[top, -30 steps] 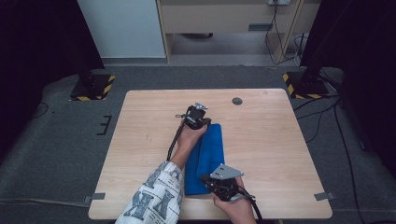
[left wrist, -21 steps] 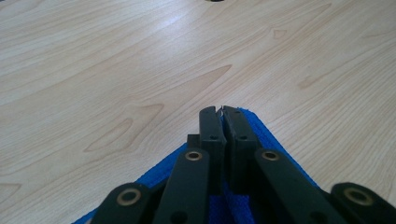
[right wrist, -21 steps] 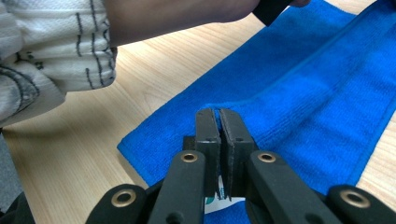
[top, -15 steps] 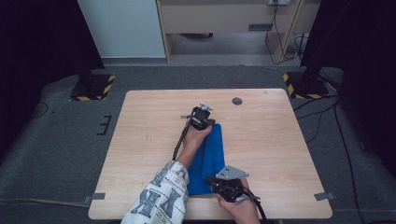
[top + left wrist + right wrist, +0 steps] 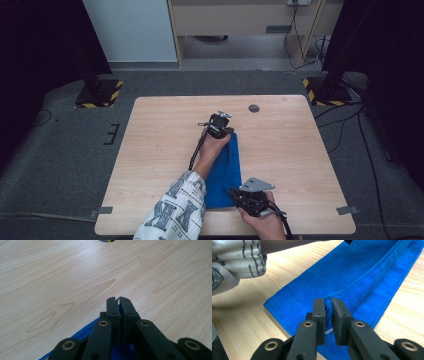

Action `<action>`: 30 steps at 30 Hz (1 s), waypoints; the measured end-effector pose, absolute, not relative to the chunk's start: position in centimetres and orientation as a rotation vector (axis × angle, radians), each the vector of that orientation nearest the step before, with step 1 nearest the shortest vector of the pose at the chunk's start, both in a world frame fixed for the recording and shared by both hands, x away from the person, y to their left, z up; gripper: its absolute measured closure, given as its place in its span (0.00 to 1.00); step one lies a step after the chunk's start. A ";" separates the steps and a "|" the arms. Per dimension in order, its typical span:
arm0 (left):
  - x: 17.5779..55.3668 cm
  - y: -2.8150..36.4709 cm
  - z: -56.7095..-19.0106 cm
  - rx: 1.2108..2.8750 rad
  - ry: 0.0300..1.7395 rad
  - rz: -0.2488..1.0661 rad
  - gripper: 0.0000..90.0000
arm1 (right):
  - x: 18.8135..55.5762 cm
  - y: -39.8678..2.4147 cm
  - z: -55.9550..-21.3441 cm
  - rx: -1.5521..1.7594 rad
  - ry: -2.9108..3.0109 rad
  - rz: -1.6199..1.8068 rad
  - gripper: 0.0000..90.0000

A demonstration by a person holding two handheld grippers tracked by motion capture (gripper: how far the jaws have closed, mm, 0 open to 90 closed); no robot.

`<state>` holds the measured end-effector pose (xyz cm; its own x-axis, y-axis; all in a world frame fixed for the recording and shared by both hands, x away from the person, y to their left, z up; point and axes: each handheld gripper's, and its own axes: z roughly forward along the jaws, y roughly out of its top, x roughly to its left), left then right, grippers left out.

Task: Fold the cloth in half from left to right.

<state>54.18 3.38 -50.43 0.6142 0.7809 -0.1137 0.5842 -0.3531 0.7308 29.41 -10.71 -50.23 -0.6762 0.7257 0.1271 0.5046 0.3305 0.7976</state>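
A blue towel [image 5: 225, 170] lies folded in a long strip down the middle of the wooden table [image 5: 165, 130]. My left gripper [image 5: 222, 122] is at the strip's far end. In the left gripper view its jaws [image 5: 118, 299] are pressed together, with the blue towel [image 5: 87, 333] gathered under their base. My right gripper [image 5: 236, 194] is at the towel's near end. In the right gripper view it [image 5: 328, 302] pinches a raised fold of the blue towel [image 5: 362, 277] between its jaws.
A dark round hole [image 5: 254, 108] sits in the tabletop beyond the left gripper and appears again as a hole [image 5: 106, 240] at the top edge. The patterned sleeve [image 5: 175, 210] of the left forearm lies along the towel's left side. Bare wood flanks the towel.
Both grippers have shifted a little to the right, carrying the towel with them. The left one has also edged slightly farther from the person.
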 end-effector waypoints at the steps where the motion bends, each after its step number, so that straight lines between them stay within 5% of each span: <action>1: 54.2 3.3 -50.4 2.074 1.069 0.328 0.96 | 29.4 -10.7 -50.2 1.111 2.345 1.265 0.88; 3: 54.2 3.1 -50.5 2.069 1.065 0.326 0.92 | 29.4 -10.8 -50.2 1.124 2.351 1.257 0.80; 8: 54.1 3.0 -50.0 2.017 1.063 0.312 0.56 | 29.5 -11.6 -50.6 1.151 2.347 1.171 0.42; 11: 54.0 3.4 -49.4 2.009 1.047 0.314 0.39 | 29.6 -11.9 -50.9 1.154 2.350 1.145 0.33; 15: 53.7 4.7 -48.8 1.994 1.048 0.303 0.32 | 30.5 -12.4 -51.4 1.190 2.331 1.123 0.17; 22: 53.2 6.7 -48.0 2.027 1.060 0.343 0.20 | 32.0 -12.7 -51.6 1.164 2.346 1.154 0.09; 30: 51.7 9.1 -47.1 2.036 1.072 0.381 0.14 | 34.2 -13.8 -51.2 1.116 2.335 1.220 0.11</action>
<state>51.65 9.08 -47.08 0.5980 0.7963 -0.0917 0.5597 -0.3329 0.7588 34.23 -13.82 -51.24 -0.6629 0.7419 0.1005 0.5062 0.3452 0.7903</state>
